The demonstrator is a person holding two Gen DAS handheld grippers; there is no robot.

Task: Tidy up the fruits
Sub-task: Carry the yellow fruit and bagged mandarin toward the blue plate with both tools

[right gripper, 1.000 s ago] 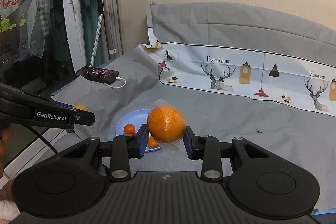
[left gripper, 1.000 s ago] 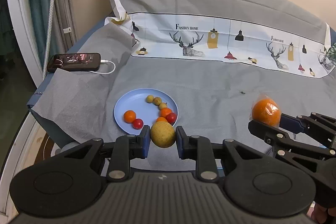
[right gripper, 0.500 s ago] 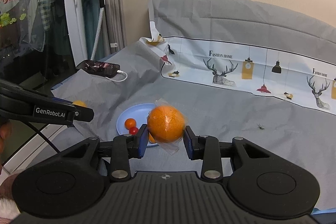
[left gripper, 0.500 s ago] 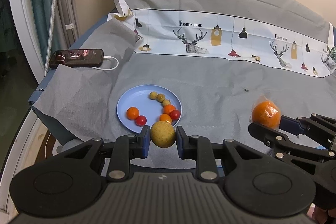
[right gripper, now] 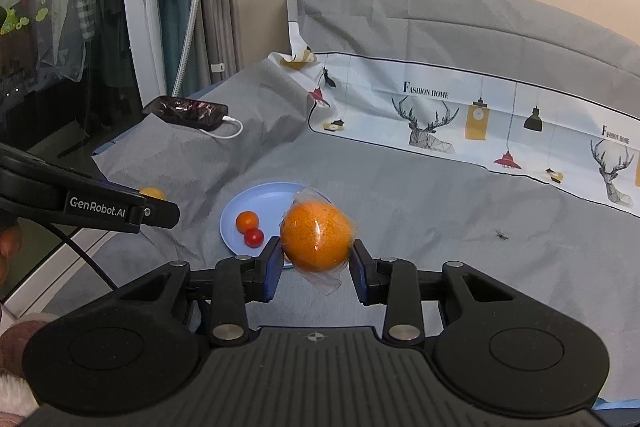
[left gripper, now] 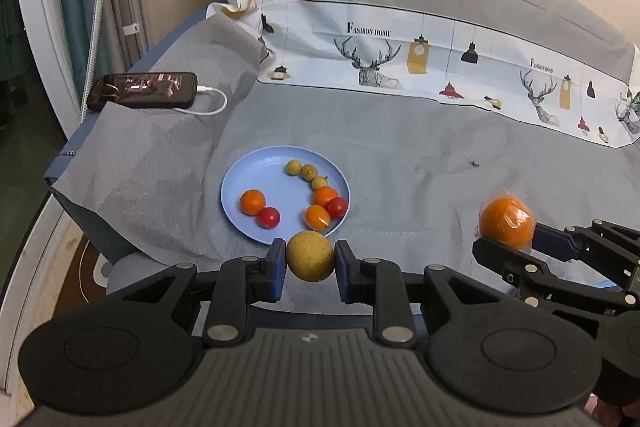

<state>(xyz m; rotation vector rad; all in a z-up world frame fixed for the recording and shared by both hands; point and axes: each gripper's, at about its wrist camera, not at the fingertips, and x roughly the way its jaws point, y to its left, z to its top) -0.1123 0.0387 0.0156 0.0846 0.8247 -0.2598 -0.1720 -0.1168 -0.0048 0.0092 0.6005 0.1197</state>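
**Two fruits held above the plate**

A grey cloth (left gripper: 400, 155) covers the surface, with a blue plate (left gripper: 240, 183) holding small fruits. The left gripper (left gripper: 310, 263) is clamped on a yellow fruit (left gripper: 310, 255) above the plate's near rim. The right gripper (right gripper: 316, 261) grips a wrapped orange (right gripper: 316, 237), off to the plate's right.

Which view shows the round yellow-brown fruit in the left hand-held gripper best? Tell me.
The left wrist view: the round yellow-brown fruit sits whole between the left hand-held gripper pads, near the round blue plate. The right wrist view shows only a yellow sliver above that gripper's finger.
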